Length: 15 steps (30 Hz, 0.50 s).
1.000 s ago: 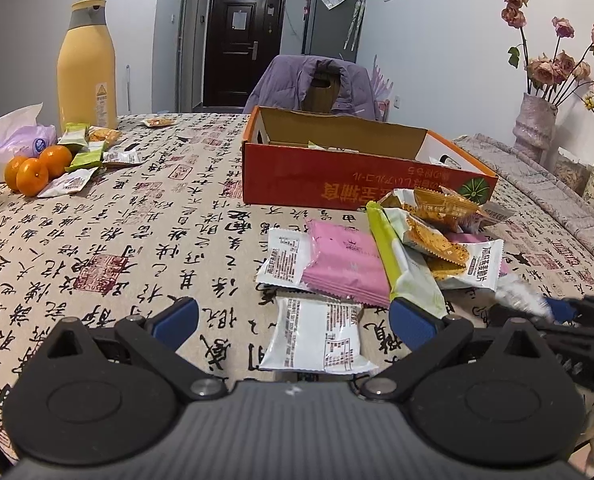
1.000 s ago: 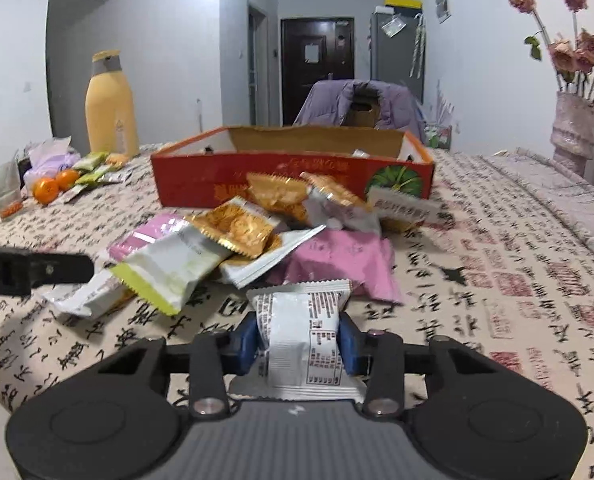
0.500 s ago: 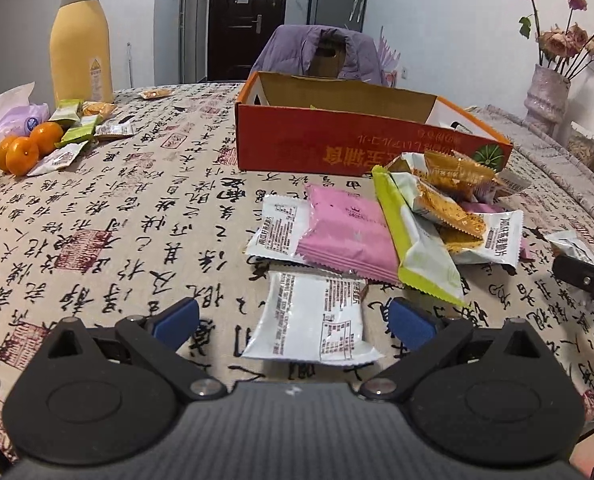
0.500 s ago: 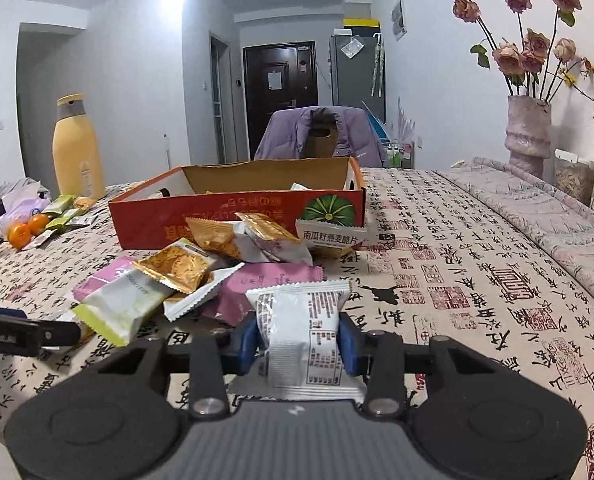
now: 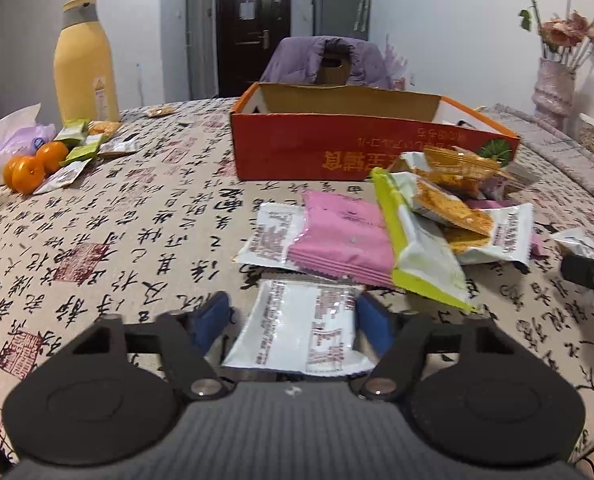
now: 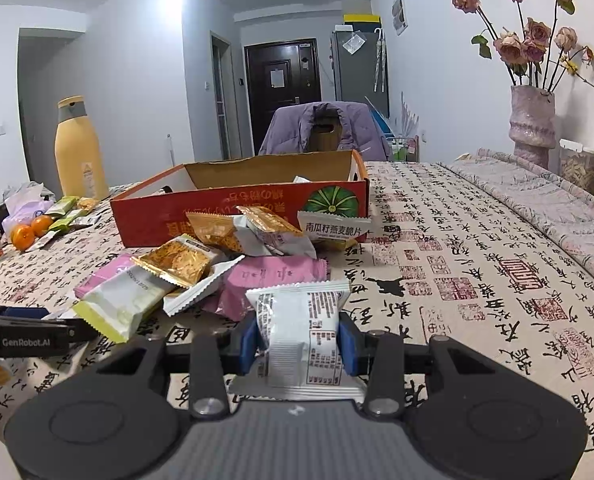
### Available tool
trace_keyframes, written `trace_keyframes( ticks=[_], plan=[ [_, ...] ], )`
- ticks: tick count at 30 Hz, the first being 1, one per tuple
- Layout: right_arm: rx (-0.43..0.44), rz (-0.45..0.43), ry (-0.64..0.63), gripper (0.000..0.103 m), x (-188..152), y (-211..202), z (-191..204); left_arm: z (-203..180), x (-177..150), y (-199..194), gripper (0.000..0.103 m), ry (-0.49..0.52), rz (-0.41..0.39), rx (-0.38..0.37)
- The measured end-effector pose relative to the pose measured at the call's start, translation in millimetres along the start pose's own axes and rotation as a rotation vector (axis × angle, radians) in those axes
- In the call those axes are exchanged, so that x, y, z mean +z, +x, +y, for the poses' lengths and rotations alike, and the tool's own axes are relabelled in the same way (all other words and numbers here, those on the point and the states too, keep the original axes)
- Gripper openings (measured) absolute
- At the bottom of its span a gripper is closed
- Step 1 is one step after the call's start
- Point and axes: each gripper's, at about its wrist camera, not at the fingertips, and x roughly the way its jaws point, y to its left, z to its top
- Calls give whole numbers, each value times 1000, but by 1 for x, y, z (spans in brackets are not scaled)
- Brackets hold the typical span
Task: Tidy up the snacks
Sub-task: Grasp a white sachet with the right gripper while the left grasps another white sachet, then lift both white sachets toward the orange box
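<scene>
The right gripper (image 6: 299, 340) is clenched on a white packet (image 6: 303, 332), its blue pads (image 6: 249, 342) pressed to both sides of the wrapper, which stands upright above the cloth. The left gripper (image 5: 293, 322) has its fingers spread around another white packet (image 5: 303, 328) lying flat on the table (image 5: 117, 220); the right pad looks close against the packet's edge, the left pad stands apart from it, so the packet is not gripped. Just beyond that packet lies a heap of snacks: a pink packet (image 5: 341, 232) over a white one, a white-and-green packet (image 5: 417, 248) leaning across it, and orange packets (image 5: 453, 168) on top to the right. Behind the heap sits an open red box (image 5: 337, 152), a few wrappers showing inside it. Far left on the table are oranges (image 5: 33, 162), a few small packets (image 5: 85, 148), a tall yellow bottle (image 5: 85, 64) and a bag of tissues (image 5: 17, 136). At the far right stands a vase (image 6: 533, 120) of dried roses, and a chair (image 6: 325, 128) draped with a purple jacket is behind the box.
</scene>
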Motion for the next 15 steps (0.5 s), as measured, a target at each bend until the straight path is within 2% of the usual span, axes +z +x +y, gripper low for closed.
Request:
trace_keyframes(
  ticks=[1,4,15],
  plan=[
    [1,1,1,40,0,0,0,-1,0,-1,50,7,-5,-12],
    [6,5,1,40,-1,1,0,-3,-3,-4,46,28,-14,-27],
    [21,4,-2,40,-1,1,1,-1,-7,-20,43,51,-46,-46]
  ],
)
